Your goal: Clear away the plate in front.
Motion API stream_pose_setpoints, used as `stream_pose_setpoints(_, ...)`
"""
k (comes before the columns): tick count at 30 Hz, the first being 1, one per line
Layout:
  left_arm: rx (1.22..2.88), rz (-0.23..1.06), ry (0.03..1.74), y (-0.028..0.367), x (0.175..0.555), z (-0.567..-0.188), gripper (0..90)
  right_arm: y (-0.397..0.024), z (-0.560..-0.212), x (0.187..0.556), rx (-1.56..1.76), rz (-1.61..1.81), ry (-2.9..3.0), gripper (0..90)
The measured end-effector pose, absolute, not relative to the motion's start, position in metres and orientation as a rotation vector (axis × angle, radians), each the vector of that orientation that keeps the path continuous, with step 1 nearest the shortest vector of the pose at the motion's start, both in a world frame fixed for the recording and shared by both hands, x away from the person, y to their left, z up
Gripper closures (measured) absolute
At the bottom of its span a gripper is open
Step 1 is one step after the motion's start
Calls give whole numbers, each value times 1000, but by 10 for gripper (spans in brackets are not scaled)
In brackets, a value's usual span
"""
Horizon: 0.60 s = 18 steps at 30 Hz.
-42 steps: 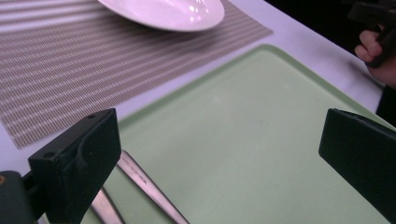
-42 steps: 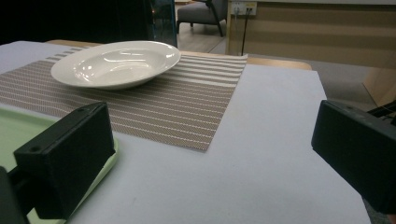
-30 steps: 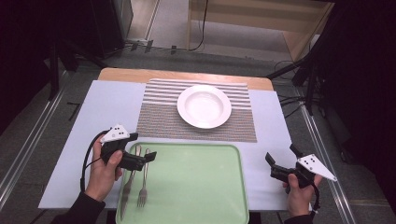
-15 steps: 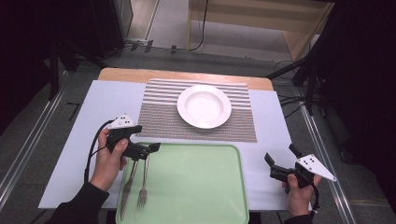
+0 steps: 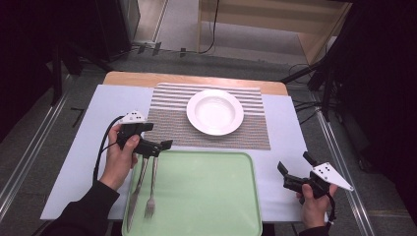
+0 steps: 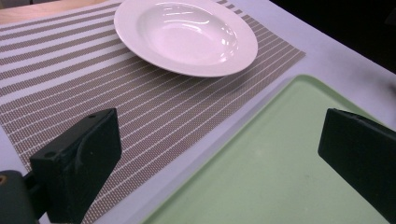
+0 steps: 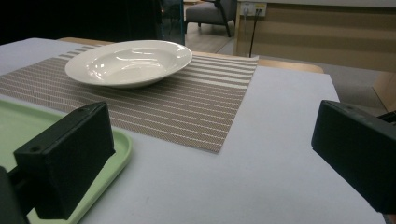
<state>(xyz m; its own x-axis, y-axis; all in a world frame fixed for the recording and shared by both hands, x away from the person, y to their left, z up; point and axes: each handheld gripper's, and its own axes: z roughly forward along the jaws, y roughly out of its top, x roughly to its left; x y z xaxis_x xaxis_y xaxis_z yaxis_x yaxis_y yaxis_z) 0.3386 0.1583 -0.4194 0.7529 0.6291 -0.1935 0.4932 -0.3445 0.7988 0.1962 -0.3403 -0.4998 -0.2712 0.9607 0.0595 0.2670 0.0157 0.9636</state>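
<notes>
- Plate point(image 5: 215, 111) on mat point(image 5: 167, 120), far centre of table point(image 5: 88, 123).
- Tray point(image 5: 206, 196) near centre, just before mat.
- Knife point(image 5: 135, 189) and fork point(image 5: 151, 194) in tray, left side; knife left of fork.
- Left gripper point(image 5: 156, 147) over tray's far-left corner; right gripper point(image 5: 292, 172) right of tray.

Looks like a lab/office room w/ a staged dining setup: white-topped table point(image 5: 88, 128) on grey floor, floor rails point(image 5: 29, 147) alongside, cables point(image 5: 211, 29) trailing to a wooden cabinet point(image 5: 275, 19), wall sockets point(image 7: 254, 7) and a grey armchair point(image 7: 210, 14) behind.
</notes>
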Motion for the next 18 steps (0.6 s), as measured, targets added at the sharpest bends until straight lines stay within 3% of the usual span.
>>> stream_pose_setpoints(18,1985,213,837,148,376,-413,0,-339,-499,194,1249,1311,1639,0)
